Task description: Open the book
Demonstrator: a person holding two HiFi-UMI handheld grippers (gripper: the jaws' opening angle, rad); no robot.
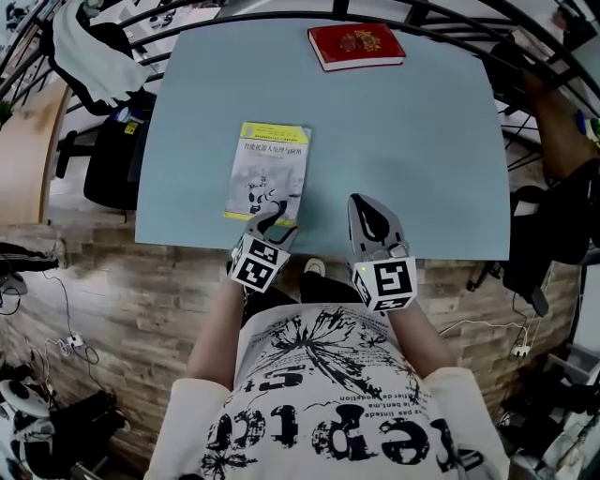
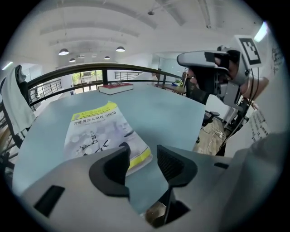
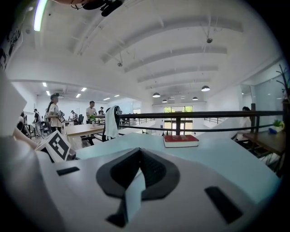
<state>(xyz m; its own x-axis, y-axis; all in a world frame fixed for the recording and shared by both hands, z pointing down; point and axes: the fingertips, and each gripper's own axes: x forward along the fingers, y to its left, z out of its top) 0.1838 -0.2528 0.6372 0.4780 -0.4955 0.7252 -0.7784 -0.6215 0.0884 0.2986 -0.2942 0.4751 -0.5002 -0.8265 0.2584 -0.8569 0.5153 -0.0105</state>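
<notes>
A closed book (image 1: 270, 171) with a grey-white cover and yellow bands lies near the front edge of the light blue table (image 1: 422, 159). My left gripper (image 1: 273, 221) hangs over the book's near right corner with its jaws open. In the left gripper view that corner of the book (image 2: 97, 129) shows just beyond the left gripper (image 2: 142, 153), and nothing is pressed between the pads. My right gripper (image 1: 363, 204) is to the right of the book, over bare table, shut and empty. Its tips meet in the right gripper view (image 3: 139, 153).
A closed red book (image 1: 356, 45) lies at the table's far edge, also seen as the red book (image 3: 180, 140) ahead of the right gripper. A chair with a white garment (image 1: 94, 52) stands at the far left. A black railing (image 1: 281, 11) runs behind the table. The table's near edge (image 1: 441, 255) is just below both grippers.
</notes>
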